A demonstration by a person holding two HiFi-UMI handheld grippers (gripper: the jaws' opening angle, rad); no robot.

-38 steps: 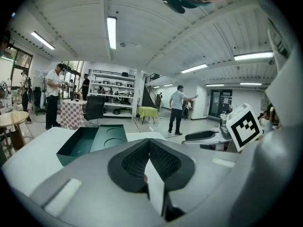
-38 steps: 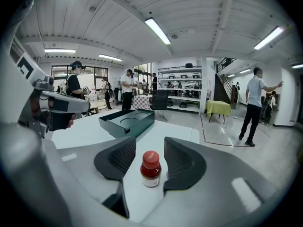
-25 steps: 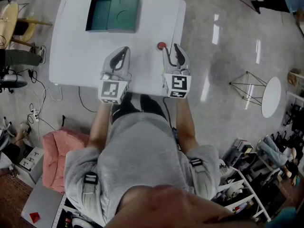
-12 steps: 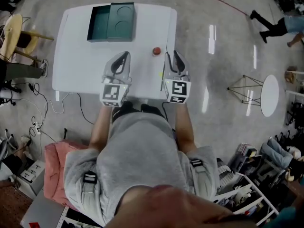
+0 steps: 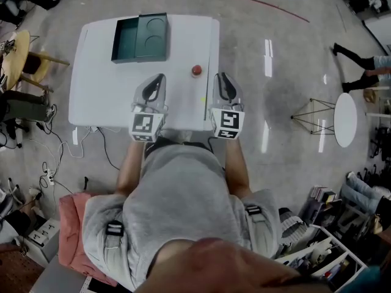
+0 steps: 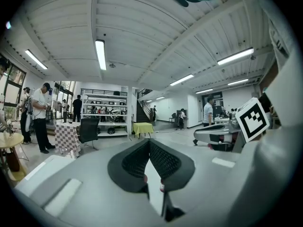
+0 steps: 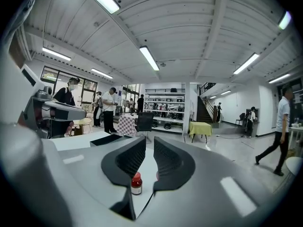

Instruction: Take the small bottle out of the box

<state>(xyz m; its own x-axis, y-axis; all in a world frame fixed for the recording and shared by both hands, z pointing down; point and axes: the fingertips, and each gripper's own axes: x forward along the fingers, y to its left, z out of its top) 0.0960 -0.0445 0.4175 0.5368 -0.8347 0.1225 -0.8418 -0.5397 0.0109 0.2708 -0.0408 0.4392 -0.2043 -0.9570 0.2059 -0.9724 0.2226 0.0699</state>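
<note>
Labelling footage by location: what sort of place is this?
Probably a large open workshop or lab hall: strip lights on a high ribbed ceiling, stocked shelving racks by a staircase, and a white work table on a polished floor.

Sm. bottle (image 5: 196, 70): red cap, pale label, upright on white table (image 5: 104, 90), outside box, well apart fr. it. Box (image 5: 139, 37): dark green, open, far-left of table; right half w/ two round recesses.

Probably a large lab or workshop hall: ribbed ceiling (image 7: 199, 27) with strip lights (image 7: 149, 58), stocked shelving racks (image 7: 163, 109), a staircase (image 7: 206, 111), polished concrete floor (image 5: 287, 72), people (image 7: 110, 110) standing about.
</note>
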